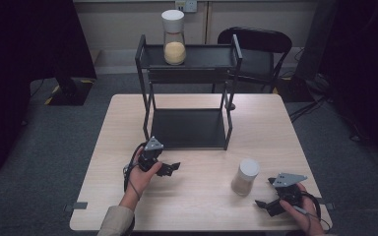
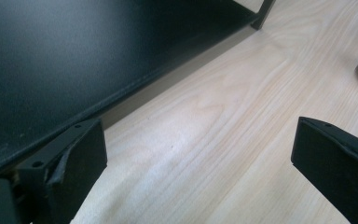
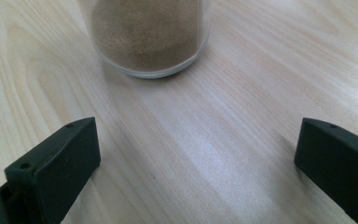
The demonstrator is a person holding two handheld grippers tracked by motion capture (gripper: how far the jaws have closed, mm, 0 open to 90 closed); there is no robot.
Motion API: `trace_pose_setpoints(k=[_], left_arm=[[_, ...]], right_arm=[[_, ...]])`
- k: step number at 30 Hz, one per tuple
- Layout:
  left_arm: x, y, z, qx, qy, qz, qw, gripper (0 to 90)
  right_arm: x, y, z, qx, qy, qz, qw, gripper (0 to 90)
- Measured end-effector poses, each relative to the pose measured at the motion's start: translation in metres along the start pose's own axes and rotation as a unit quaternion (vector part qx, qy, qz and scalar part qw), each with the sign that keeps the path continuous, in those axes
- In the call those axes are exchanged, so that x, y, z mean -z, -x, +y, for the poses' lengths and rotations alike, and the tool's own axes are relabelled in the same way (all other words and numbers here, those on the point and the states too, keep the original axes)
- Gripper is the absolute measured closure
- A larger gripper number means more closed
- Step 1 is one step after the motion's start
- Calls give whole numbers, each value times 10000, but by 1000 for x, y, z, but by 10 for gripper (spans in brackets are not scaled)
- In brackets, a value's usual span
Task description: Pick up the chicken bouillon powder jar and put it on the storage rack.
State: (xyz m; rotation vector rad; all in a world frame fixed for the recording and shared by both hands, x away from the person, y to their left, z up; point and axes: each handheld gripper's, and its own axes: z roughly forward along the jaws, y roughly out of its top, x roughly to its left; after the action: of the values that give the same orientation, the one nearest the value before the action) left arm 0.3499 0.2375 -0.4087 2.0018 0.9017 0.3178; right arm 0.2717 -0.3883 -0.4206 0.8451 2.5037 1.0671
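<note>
Two jars stand out from where I watch. One sits on the pale wooden worktop [image 1: 197, 196], a clear jar [image 1: 244, 177] with a white cap, filled most of the way with a brownish, sandy powder; in the right gripper view its glass base [image 3: 149, 37] shows that same fine brown grain packed against the wall. The other jar [image 1: 173, 38], taller and also white-capped, stands upright on the top tier of the black two-tier rack [image 1: 189, 93] at the far middle of the worktop, and holds a paler yellow powder that fills roughly its lower half. The rack's bottom shelf [image 2: 65, 60] is a bare dark sheet. The right tool [image 1: 265, 203] lies low near the front right corner of the worktop, its jaws spread wide and gripping nothing; the brown-powder jar stands just ahead of it, near but apart, roughly in line with the gap between the jaws. The left tool [image 1: 175, 166] rests on the worktop just in front of the rack's lower shelf, jaws likewise parted and unloaded, with the brown-powder jar well off to its right.
</note>
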Motion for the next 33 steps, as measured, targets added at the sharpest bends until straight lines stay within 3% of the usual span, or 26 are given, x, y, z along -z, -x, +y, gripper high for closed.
trace_pose_setpoints(k=[10, 22, 29, 33], left_arm=[[2, 3, -18, 18, -101, 113, 9999, 28], [1, 11, -23, -257, -393, 305, 9984, 28], [-1, 17, -21, -505, -591, 404, 9962, 29], [-2, 18, -20, -515, -647, 390, 9958, 8]], right_arm=[[0, 0, 0, -1, 0, 0, 10000, 0], [0, 0, 0, -1, 1, 1, 10000, 0], [0, 0, 0, -1, 1, 2, 10000, 0], [0, 0, 0, 0, 0, 1, 10000, 0]])
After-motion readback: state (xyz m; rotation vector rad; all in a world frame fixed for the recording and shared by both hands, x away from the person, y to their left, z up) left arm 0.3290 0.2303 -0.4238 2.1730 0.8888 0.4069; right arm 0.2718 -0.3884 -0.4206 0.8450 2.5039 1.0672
